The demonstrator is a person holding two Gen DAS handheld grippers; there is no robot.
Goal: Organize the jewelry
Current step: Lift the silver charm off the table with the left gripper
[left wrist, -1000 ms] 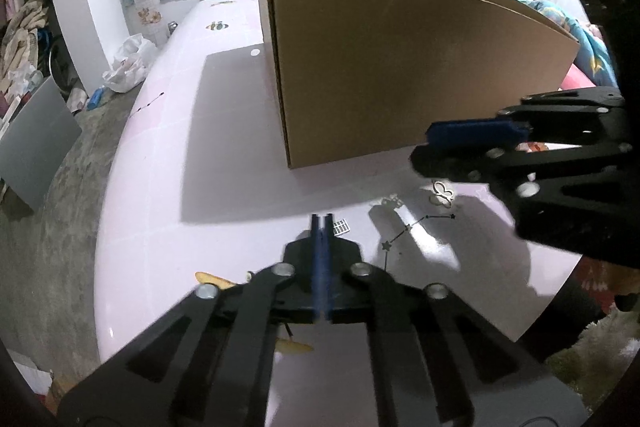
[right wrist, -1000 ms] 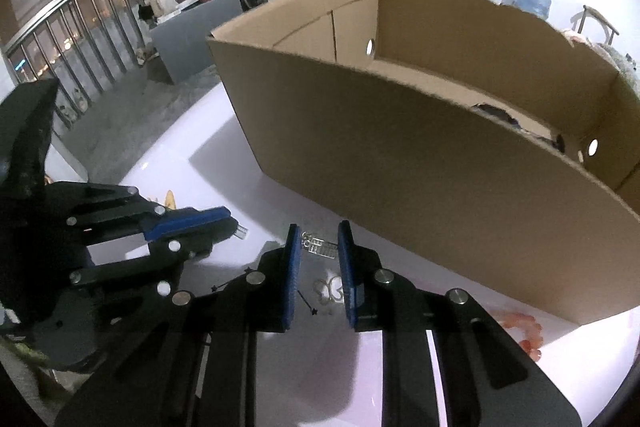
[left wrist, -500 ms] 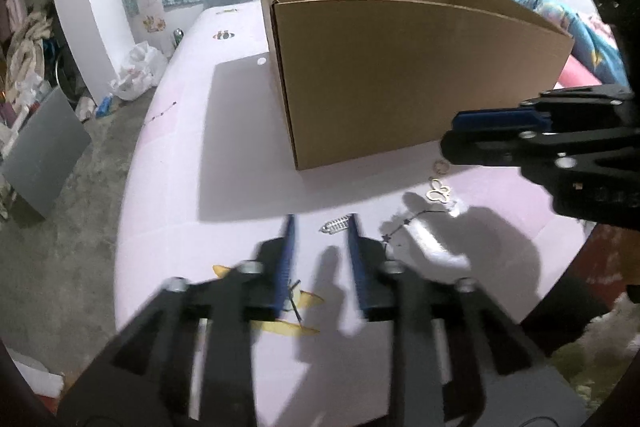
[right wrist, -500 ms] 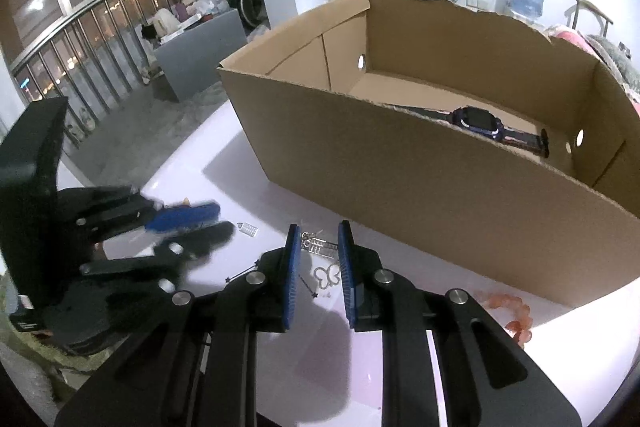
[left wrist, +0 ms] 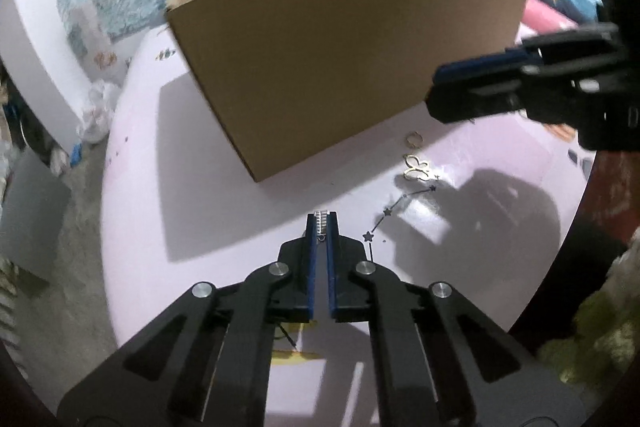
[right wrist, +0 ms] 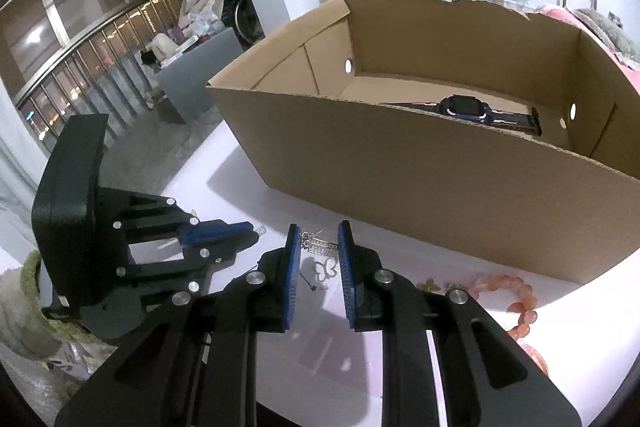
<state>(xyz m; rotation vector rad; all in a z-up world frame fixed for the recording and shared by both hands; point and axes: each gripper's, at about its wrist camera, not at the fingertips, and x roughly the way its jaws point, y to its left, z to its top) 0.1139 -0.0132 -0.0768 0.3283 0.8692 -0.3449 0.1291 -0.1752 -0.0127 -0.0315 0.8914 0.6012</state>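
Observation:
My left gripper point(left wrist: 322, 218) is shut on a small silver ladder-shaped earring point(left wrist: 321, 223), whose end sticks out past the blue pads just above the pink table. From the right wrist view, that earring point(right wrist: 261, 229) shows at the left gripper's tip. My right gripper point(right wrist: 319, 229) hovers open with nothing between its pads, above a gold butterfly pendant point(right wrist: 325, 270) and a second silver earring point(right wrist: 320, 246). A thin star chain point(left wrist: 386, 213) and a small ring point(left wrist: 414, 139) lie nearby. The open cardboard box point(right wrist: 420, 195) holds a dark watch point(right wrist: 464, 107).
An orange bead bracelet point(right wrist: 516, 291) and small gold pieces point(right wrist: 430, 283) lie in front of the box at the right. The pink table point(left wrist: 160, 187) ends in a rounded edge at the left, with the floor below. A yellow mark point(left wrist: 294, 355) lies under my left gripper.
My left gripper opened, moved forward over the silver earring and closed on it. The right gripper rose a little, so more of the box's inside and the watch show.

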